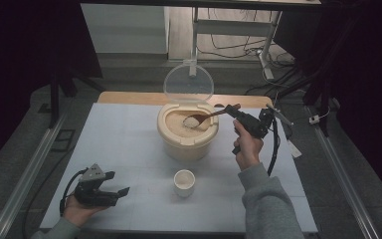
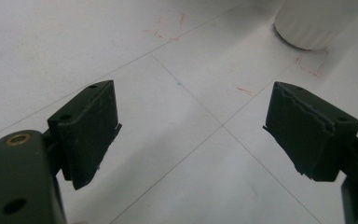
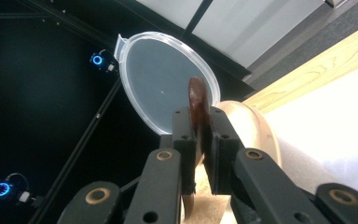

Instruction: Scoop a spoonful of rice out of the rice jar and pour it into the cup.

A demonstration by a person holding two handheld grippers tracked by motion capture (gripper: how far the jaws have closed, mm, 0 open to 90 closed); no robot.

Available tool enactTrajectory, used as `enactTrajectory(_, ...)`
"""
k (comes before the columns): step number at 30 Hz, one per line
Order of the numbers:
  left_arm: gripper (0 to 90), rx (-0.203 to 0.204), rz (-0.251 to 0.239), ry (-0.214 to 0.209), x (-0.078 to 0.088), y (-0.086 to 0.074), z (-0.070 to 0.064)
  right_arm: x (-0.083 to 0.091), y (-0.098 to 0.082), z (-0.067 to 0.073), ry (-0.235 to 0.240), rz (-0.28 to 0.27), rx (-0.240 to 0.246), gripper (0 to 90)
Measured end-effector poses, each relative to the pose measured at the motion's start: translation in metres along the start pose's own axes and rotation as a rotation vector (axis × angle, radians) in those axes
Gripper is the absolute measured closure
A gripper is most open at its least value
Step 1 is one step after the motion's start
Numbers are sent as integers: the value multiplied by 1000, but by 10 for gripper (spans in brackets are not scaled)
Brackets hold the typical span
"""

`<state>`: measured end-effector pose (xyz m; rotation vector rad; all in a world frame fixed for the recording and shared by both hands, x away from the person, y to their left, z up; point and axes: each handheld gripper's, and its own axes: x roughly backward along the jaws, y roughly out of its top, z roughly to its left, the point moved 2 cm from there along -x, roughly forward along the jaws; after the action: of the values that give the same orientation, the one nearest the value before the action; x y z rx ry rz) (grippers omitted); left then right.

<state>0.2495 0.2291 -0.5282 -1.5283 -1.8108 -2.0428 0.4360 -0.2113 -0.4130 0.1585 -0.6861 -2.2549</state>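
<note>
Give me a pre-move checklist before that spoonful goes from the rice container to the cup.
1. Grip on spoon: right gripper is shut on the wooden spoon handle. Ok.
2. Load: the spoon bowl holds a heap of rice above the container. Ok.
3. Lid out of the way: clear lid stands open behind the container. Ok.
4. Cup ready: white cup stands upright in front of the container, apart from it. Ok.
5. Cup contents: cannot tell from the high view.
6. Left gripper: jaws open, holding nothing, off to the left of the cup, clear of the likely path. Ok.
</note>
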Motion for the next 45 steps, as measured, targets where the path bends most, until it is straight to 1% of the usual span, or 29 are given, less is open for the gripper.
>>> enactTrajectory(3, 168, 0, 0, 0, 0, 0, 0, 2, 1, 2, 11, 0, -12, 834)
enactTrajectory(6, 168, 0, 0, 0, 0, 0, 0, 4, 1, 2, 18, 6, -13, 834)
enactTrajectory(11, 168, 0, 2, 0, 0, 0, 0, 5, 1, 5, 32, -2, -30, 834)
enactTrajectory(14, 168, 0, 2, 0, 0, 0, 0, 5, 1, 5, 30, 9, -25, 834)
enactTrajectory(21, 169, 1, 4, -1, 0, 0, 0, 5, 0, 3, 29, 13, -29, 834)
enactTrajectory(23, 169, 1, 4, -1, 0, 0, 0, 6, 0, 4, 32, 22, -20, 834)
enactTrajectory(29, 169, 1, 7, -1, -1, 0, 0, 11, -1, 10, 51, 23, -15, 834)
enactTrajectory(34, 169, 1, 7, -1, -1, 0, 0, 20, -4, 14, 77, 41, -18, 834)
enactTrajectory(36, 169, 0, 8, -2, -1, 0, 0, 22, -4, 14, 71, 45, -16, 834)
enactTrajectory(37, 169, 1, 9, -1, -1, 0, 0, 25, -6, 15, 83, 53, -17, 834)
enactTrajectory(38, 169, 1, 8, -1, -1, 0, 0, 25, -6, 15, 83, 53, -17, 834)
enactTrajectory(42, 169, 3, 9, -1, -1, 0, 0, 33, -12, 15, 93, 86, -20, 834)
enactTrajectory(44, 169, 2, 10, -2, -1, 0, 0, 39, -18, 13, 103, 106, -35, 834)
enactTrajectory(45, 169, 2, 10, -2, -1, 0, 0, 42, -20, 12, 105, 114, -33, 834)
